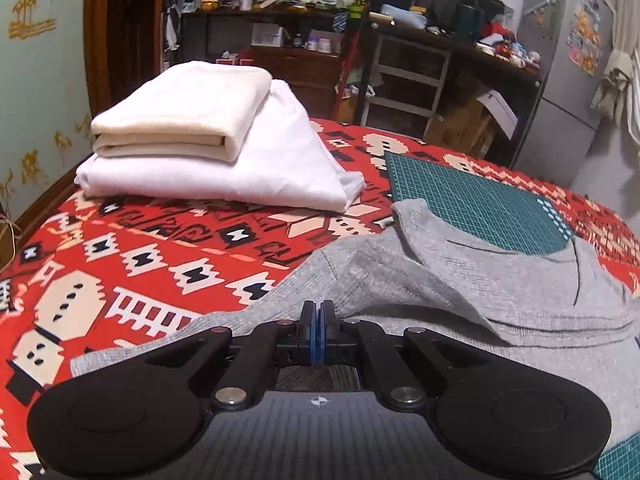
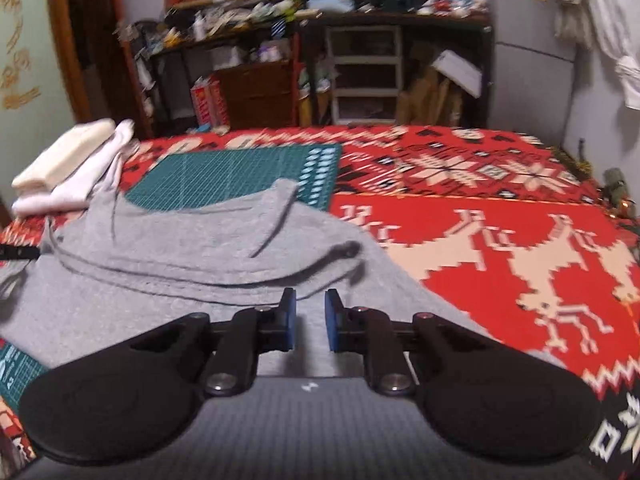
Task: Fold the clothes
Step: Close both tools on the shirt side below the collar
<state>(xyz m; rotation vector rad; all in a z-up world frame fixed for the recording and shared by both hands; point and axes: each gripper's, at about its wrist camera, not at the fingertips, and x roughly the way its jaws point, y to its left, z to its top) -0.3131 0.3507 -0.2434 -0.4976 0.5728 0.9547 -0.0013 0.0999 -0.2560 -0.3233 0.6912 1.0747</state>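
Two folded cloths point(image 1: 208, 140) stacked far left on the red patterned table point(image 1: 120, 264), grey garment point(image 1: 460, 280) rumpled over green cutting mat point(image 1: 480, 196), left gripper point(image 1: 317, 316) clenched at its edge, whether pinching cloth unclear, right gripper point(image 2: 310, 312) released above it, deer pattern point(image 2: 540, 264) only in right view.

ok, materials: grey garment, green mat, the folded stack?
Grey garment: looks like ribbed knit, matte; fine ribs and soft draping folds. Green mat: flat and stiff-looking with a printed grid, probably a vinyl cutting mat. Folded stack: cream top piece looks fleecy; white piece under it smoother, likely woven.
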